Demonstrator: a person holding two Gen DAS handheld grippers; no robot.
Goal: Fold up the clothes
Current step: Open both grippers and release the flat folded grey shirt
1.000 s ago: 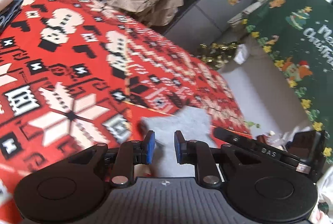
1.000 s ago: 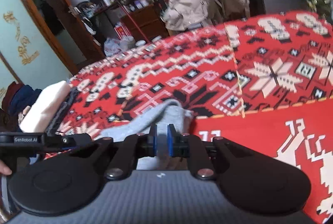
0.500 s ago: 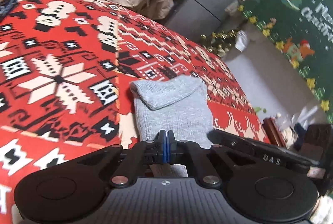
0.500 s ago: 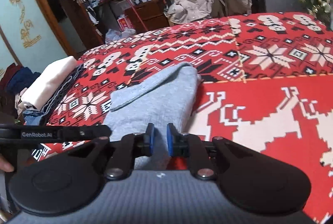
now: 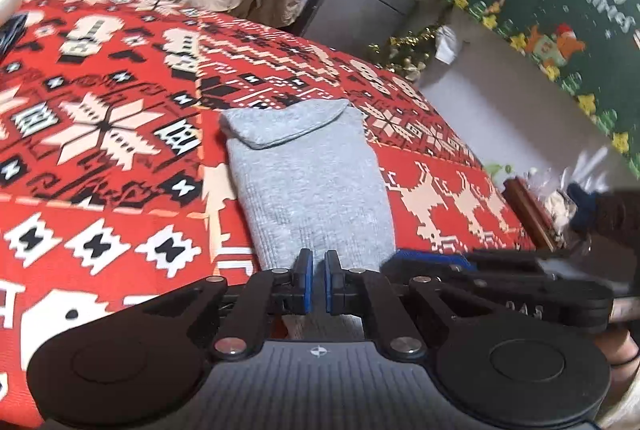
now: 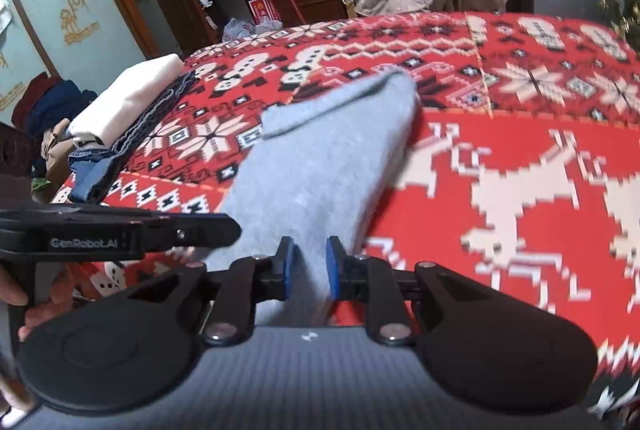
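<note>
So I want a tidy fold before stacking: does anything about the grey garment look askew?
Yes. The grey knit garment lies angled on the red patterned cloth, and its far end carries a slanted folded-over flap.

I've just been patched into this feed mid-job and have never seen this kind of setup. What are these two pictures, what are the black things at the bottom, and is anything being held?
There is no robot arm here: a person holds a pair of hand tongs in each hand, and a camera on each looks forward along its two fingers. One picture comes from the left tongs, the other from the right tongs; each also catches the other from the side. On the red patterned blanket lies a folded grey garment. Both tongs are open at its near edge, so nothing is gripped. At the far left sits a stack of folded clothes.
</note>
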